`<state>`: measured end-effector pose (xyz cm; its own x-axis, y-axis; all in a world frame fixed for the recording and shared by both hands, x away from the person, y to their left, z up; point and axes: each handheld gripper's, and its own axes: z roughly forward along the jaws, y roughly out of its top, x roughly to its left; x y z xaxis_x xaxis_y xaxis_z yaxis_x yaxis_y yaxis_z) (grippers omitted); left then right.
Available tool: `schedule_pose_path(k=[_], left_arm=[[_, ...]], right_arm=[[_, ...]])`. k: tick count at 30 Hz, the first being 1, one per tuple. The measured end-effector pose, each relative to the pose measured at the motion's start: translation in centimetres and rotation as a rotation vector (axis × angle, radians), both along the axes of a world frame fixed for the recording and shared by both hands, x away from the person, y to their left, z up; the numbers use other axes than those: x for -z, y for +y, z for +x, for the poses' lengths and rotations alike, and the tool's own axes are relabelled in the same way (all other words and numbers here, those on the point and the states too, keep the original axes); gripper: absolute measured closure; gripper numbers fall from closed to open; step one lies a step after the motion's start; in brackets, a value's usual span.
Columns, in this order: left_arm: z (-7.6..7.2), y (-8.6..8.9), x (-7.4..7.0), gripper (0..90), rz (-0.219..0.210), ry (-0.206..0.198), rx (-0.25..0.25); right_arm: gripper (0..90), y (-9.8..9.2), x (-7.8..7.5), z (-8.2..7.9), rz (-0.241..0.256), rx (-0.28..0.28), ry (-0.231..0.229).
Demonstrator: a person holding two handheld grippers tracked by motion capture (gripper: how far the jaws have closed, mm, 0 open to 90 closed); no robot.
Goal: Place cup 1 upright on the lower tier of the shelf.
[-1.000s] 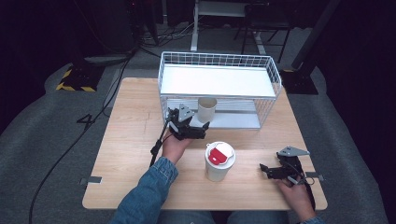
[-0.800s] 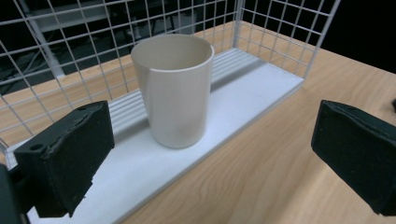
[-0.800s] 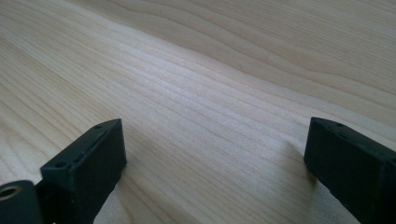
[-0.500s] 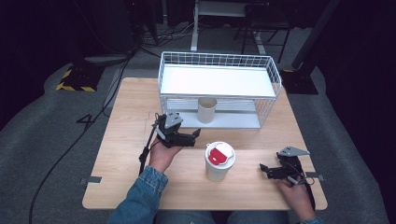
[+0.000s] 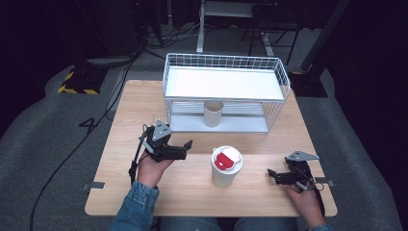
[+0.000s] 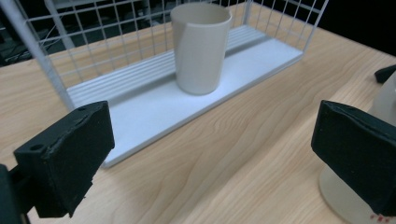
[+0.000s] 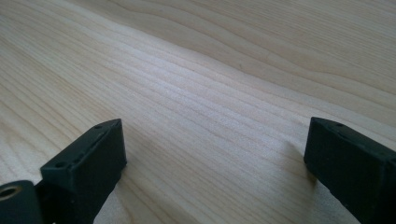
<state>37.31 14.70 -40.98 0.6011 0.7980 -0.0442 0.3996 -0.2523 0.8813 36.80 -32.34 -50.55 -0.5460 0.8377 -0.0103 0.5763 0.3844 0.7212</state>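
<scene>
A beige cup [image 5: 213, 113] [image 6: 201, 46] stands upright on the lower tray of a white wire rack [image 5: 226, 83] [image 6: 154, 105], under its shelf. A white cup with a red-marked lid [image 5: 226, 166] stands on the wooden table in front of the rack; its side shows at the right edge of the left gripper view [image 6: 384, 100]. My left gripper [image 5: 187, 149] [image 6: 212, 135] is open and empty, left of the lidded cup and pointing toward the rack. My right gripper [image 5: 272, 176] [image 7: 212, 140] rests open on bare wood, right of the lidded cup.
The wooden table [image 5: 144, 110] has bare wood left of the rack and along its front edge. A black cable [image 5: 72, 154] trails off the table's left side to the grey floor. Dark stands and cables lie behind the rack.
My left gripper has drawn back from the beige cup, toward the person and to the left. The beige cup stays on the rack's tray. The right gripper has not moved.
</scene>
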Motion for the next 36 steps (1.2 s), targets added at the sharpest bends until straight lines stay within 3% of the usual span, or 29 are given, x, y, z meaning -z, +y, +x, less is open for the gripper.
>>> schedule_pose_path(k=[10,11,16,20,30,36], left_arm=[[-1.7,1.4,1.0,0.1,0.029,0.051,-0.021],[-2.1,1.6,1.3,0.1,0.032,0.069,-0.024],[-2.6,2.1,1.7,0.2,0.052,0.081,-0.036],[-2.6,2.7,3.1,0.1,0.085,0.156,-0.064],[-3.7,4.2,5.1,0.2,0.143,0.206,-0.106],[-4.1,4.9,6.4,0.2,0.141,0.250,-0.119]], right_arm=[[5.8,0.0,0.0,0.0,0.001,-0.001,0.002],[5.8,0.0,0.0,0.0,0.001,-0.001,0.001],[5.8,0.0,0.0,0.0,0.001,-0.001,0.001],[5.8,0.0,0.0,0.0,0.001,-0.001,0.001],[5.8,0.0,0.0,0.0,0.001,-0.001,0.001],[5.8,0.0,0.0,0.0,0.001,-0.001,0.002]])
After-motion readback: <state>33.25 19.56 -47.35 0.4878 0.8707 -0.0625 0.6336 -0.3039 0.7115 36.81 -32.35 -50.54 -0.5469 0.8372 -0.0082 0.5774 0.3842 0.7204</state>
